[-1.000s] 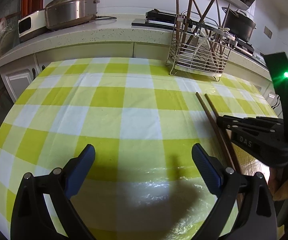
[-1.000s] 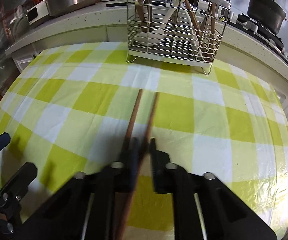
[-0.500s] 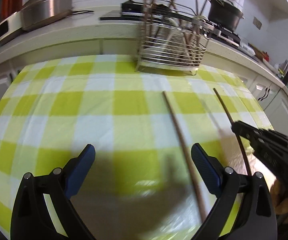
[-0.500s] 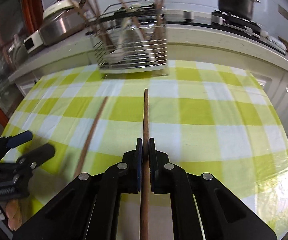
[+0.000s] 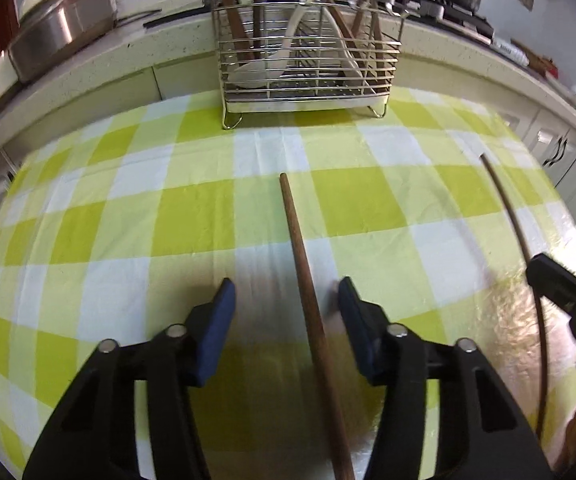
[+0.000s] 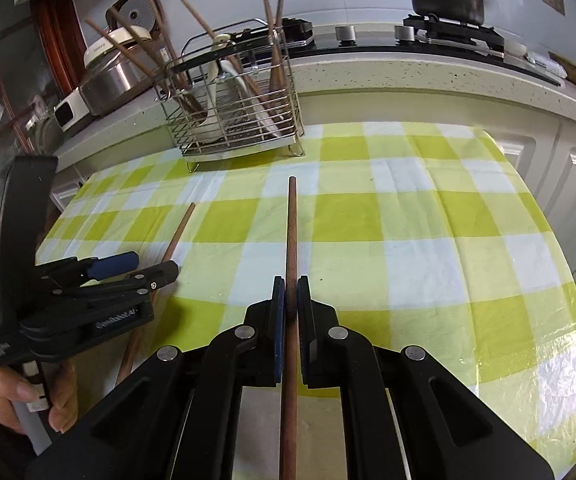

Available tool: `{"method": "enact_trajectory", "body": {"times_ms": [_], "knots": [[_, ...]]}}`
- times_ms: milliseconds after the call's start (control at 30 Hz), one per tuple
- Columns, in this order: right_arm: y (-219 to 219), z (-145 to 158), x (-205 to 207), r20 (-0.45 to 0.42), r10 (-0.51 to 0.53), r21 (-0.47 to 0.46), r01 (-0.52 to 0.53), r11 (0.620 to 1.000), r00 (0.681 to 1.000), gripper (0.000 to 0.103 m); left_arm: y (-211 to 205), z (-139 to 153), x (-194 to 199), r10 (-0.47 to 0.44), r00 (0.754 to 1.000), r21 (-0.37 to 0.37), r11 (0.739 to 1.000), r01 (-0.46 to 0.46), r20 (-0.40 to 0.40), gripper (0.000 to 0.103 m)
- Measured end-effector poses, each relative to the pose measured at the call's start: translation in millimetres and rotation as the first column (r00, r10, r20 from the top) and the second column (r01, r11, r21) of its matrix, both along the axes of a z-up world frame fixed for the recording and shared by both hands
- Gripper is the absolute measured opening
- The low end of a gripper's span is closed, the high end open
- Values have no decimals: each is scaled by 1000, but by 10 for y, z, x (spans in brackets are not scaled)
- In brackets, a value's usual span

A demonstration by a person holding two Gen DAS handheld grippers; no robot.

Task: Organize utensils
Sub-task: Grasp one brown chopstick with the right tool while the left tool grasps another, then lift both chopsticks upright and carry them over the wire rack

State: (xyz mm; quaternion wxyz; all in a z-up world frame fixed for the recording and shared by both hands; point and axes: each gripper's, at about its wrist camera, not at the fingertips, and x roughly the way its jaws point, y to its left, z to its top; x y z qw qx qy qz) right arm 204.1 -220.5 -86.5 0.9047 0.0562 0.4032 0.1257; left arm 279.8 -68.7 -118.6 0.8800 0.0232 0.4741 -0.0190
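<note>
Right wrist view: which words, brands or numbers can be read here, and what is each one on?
White print along the side of the left tool: too blurred to read.
Small brand mark on the lid of the cooker: too small to read.
No other lettering shows.

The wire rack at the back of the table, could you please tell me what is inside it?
The wire rack holds several wooden chopsticks and white spoons; its bottom is hidden.

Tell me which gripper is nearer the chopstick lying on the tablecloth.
Left. The left gripper straddles the loose chopstick with jaws open; the right gripper is off to its side, holding another chopstick.
</note>
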Motion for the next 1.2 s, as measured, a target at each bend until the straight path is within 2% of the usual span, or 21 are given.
{"method": "enact_trajectory", "body": {"times_ms": [33, 167, 200, 367, 467, 767, 1200], "knots": [[-16, -3, 1, 0, 1, 3, -1, 1000, 1000, 7, -13, 3, -4, -7, 1000, -2, 1000, 7, 0, 42], [-36, -26, 10, -9, 7, 12, -6, 1000, 1000, 7, -75, 13, -19, -49, 999, 24, 998, 49, -1, 11], [-37, -36, 15, -13, 8, 12, -8, 1000, 1000, 7, -87, 13, -24, -61, 998, 37, 997, 61, -2, 9], [-1, -47, 27, -19, 16, 14, -16, 1000, 1000, 7, -18, 20, -52, -83, 997, 9, 996, 84, -2, 6], [12, 20, 10, 6, 27, 42, -27, 999, 1000, 7, 77, 121, -125, -71, 997, -13, 997, 71, 36, 6], [146, 383, -53, 110, 42, 68, -50, 996, 993, 7, 286, 668, -422, -67, 980, -82, 993, 84, 187, 6], [354, 919, -270, 216, 94, 14, -99, 995, 972, 7, 416, 1267, -791, -73, 947, -97, 989, 108, 313, 6]]}}
